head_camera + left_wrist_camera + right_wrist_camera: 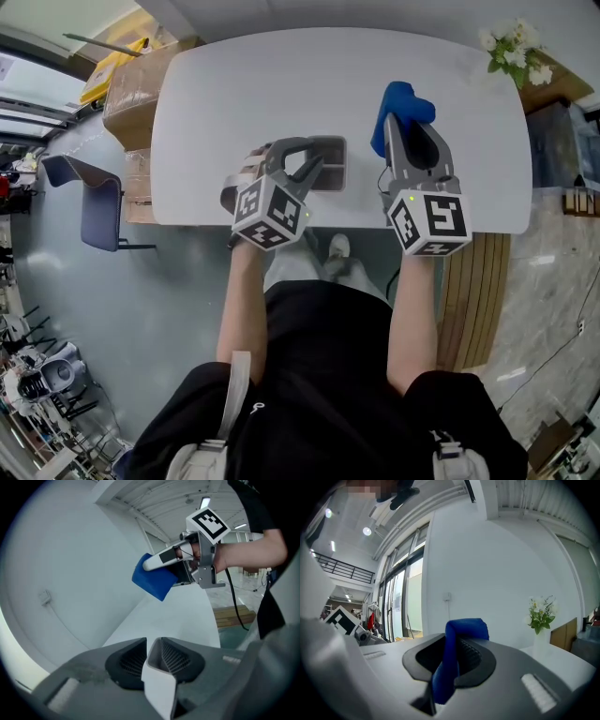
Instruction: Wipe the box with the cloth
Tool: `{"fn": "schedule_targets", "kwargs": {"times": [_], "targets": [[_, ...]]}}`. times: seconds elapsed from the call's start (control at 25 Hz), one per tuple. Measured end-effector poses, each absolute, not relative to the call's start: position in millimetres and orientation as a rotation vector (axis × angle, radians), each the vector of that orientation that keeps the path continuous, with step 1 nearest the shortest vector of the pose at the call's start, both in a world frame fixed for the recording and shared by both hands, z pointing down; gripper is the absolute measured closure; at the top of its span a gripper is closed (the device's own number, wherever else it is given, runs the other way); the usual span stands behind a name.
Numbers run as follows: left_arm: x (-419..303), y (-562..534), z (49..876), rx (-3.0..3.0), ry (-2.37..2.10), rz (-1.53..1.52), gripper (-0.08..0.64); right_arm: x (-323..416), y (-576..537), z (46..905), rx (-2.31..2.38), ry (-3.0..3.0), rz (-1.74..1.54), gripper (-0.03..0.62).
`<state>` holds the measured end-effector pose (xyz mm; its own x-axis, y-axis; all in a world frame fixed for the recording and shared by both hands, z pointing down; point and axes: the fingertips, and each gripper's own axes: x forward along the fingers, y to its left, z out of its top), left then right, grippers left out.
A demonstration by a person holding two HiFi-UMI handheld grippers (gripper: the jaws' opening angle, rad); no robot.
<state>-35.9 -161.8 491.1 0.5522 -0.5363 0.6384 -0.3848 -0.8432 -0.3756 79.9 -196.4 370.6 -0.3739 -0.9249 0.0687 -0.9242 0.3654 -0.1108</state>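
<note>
On the white surface [281,84], one grey box [330,159] sits near the front edge. One of its walls stands between the parted jaws of the left gripper [309,161], seemingly to steady it. To its right, the right gripper [410,127], second of two, hovers with its jaws clamped on the single blue cloth [398,101], apparently ready to wipe.

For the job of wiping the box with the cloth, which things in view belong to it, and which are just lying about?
Belongs to the job:
- grey box, on the white table
- blue cloth

Just lying about:
- flowers
- cardboard boxes
- chair
- wooden slats on the floor
</note>
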Motion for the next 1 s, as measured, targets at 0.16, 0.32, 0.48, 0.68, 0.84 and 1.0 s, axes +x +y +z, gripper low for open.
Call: {"fn": "schedule_targets", "kwargs": {"times": [0.16,0.32,0.48,0.68,0.84,1.0], "targets": [[-33.8,-159.6,514.0,-2.615,0.699,-1.265,0.443,80.3,-200.3,379.2,-1.767,2.596,-0.232,0.535],[-34.1,-154.9,537.5,-2.587,0.573,-1.400,0.439,77.7,-203.8,382.3,-1.768,2.601,-0.249,0.535],[-32.5,-150.6,557.7,-2.585,0.470,-1.478,0.437,79.4,-208.2,388.5,-1.788,2.592,-0.272,0.535],[-27.7,-145.5,577.1,-2.581,0.365,-1.552,0.437,82.1,-211.0,397.4,-1.812,2.590,-0.297,0.535],[-26.7,-143.5,591.9,-2.557,0.312,-1.606,0.437,86.5,-211.0,406.2,-1.837,2.580,-0.317,0.535],[-26.4,-144.7,603.7,-2.533,0.280,-1.638,0.439,89.7,-212.0,411.7,-1.856,2.573,-0.329,0.535]]}}
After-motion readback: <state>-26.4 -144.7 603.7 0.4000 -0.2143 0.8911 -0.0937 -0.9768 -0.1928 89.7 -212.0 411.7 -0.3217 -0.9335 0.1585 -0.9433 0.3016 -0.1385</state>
